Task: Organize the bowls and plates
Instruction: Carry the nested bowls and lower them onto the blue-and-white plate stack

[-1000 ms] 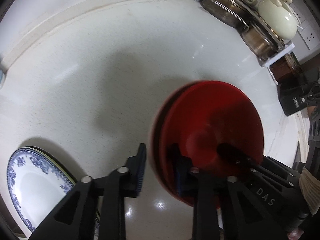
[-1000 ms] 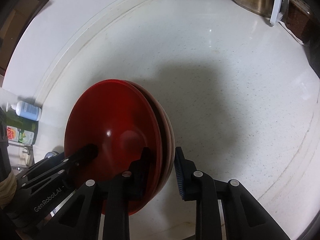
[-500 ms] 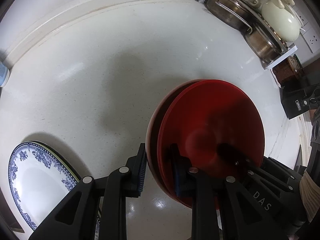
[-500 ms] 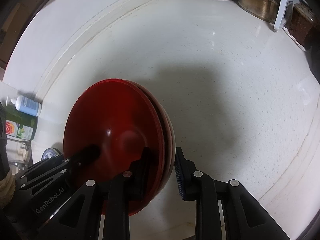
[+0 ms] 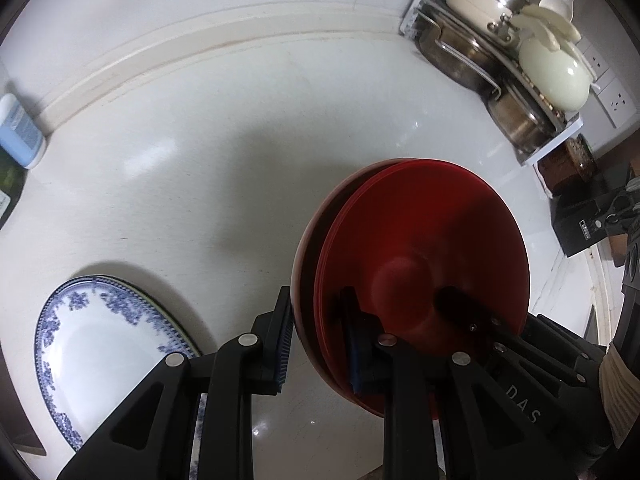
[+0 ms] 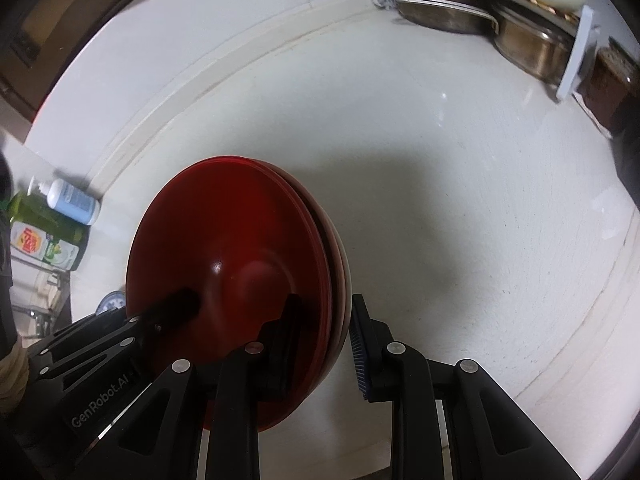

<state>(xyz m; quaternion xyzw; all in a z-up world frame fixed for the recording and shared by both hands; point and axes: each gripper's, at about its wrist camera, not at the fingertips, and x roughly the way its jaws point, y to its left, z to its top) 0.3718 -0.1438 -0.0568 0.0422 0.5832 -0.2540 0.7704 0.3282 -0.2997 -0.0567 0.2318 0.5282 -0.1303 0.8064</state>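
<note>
Left gripper [image 5: 318, 338]: jaws clamped on the near rim of the stack of round glossy red bowls [image 5: 424, 264], one finger inside, one outside. Right gripper [image 6: 322, 338]: clamped on the opposite rim in the same manner.

The stack is carried between both grippers above the white speckled stone countertop [image 5: 208, 148], apparently clear of it. The bowl mouths face up, so the axis runs roughly vertical. The rim line is close to level.

The blue-and-white patterned porcelain plate [image 5: 100, 340] lies flat on the countertop, left of the stack.

Progress: the red stack is gathered and lifted. Placement remains outstanding. The destination is not identifiable.

Far right: a white rack holding steel pots [image 5: 516, 92].
</note>
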